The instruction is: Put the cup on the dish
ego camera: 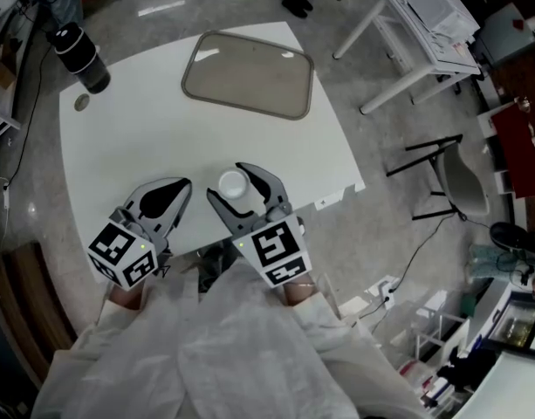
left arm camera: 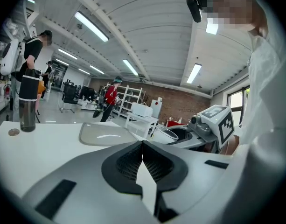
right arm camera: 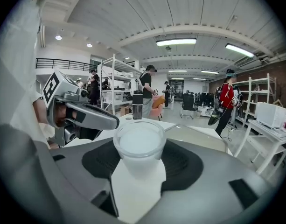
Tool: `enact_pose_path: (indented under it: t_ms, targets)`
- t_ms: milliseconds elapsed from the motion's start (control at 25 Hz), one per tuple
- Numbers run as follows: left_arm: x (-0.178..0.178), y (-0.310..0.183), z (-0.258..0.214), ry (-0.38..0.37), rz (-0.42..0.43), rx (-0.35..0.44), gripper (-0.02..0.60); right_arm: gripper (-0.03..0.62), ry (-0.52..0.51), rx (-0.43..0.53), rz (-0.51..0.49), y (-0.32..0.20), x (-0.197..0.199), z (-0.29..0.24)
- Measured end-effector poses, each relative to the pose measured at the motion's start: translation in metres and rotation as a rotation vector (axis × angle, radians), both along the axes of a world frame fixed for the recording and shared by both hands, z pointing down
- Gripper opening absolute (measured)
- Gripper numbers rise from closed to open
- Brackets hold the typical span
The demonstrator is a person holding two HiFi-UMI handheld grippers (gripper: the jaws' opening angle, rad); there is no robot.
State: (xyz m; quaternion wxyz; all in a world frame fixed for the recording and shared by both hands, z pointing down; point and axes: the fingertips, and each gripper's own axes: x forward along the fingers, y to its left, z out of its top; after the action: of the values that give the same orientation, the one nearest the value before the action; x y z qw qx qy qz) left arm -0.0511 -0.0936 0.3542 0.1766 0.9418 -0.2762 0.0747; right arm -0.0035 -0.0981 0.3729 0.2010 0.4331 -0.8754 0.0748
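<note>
Right gripper [ego camera: 236, 187] jaws clamped on cup [right arm camera: 139, 146] at the near desk [ego camera: 136, 147] edge. Left gripper [left arm camera: 142, 146] jaws together, empty. Grasp looks done; next, carry the cup to the dish [ego camera: 248, 74] at 12 o'clock, lower and release.

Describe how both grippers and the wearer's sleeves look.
The left gripper and right gripper share one build: light grey, rounded tongs lined with black textured pads. Each carries a white cube printed with black square markers. The sleeves are white and thin.
</note>
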Motion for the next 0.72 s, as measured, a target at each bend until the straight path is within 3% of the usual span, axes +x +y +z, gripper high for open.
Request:
enact_pose_path:
  t_ms: [720]
  targets:
    - [0.062, -0.124, 0.007, -0.060, -0.016, -0.004, 0.009, 0.268, 0.003, -0.010, -0.009, -0.141, 0.078, 0.000]
